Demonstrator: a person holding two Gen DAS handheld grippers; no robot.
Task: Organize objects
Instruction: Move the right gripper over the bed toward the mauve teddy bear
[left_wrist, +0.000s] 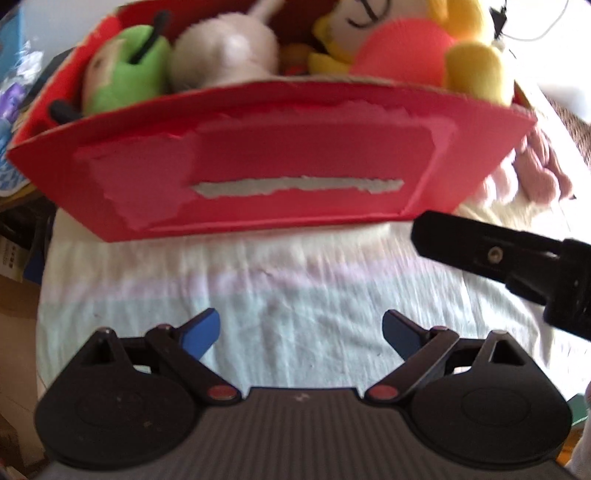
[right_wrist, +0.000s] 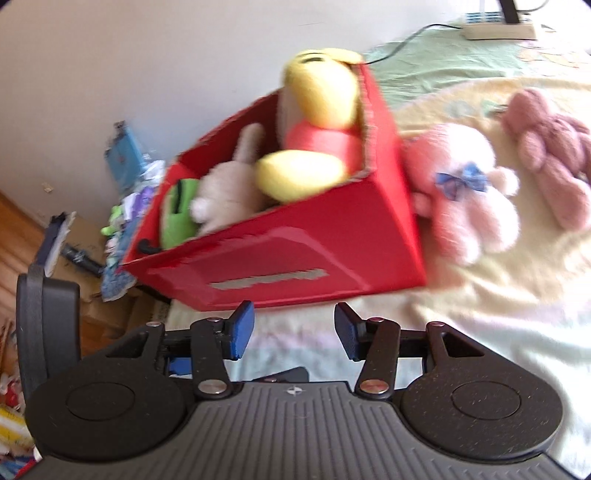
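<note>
A red cardboard box (left_wrist: 258, 162) (right_wrist: 295, 254) stands on the bed and holds a green plush (left_wrist: 122, 74) (right_wrist: 177, 218), a cream bunny (left_wrist: 225, 51) (right_wrist: 229, 188) and a yellow bear in a red shirt (left_wrist: 406, 48) (right_wrist: 321, 122). A pink plush with a blue bow (right_wrist: 465, 192) lies right of the box, and a darker pink plush (right_wrist: 550, 151) (left_wrist: 539, 166) sits beyond it. My left gripper (left_wrist: 301, 334) is open over the sheet, short of the box. My right gripper (right_wrist: 294, 334) is open too, with nothing between its blue pads.
A pale bedsheet (left_wrist: 295, 288) covers the bed. The other gripper's black finger (left_wrist: 491, 254) enters the left wrist view from the right. A power strip with a cable (right_wrist: 498, 27) lies at the far edge. Clutter and cardboard boxes (right_wrist: 110, 221) sit off the bed's left side.
</note>
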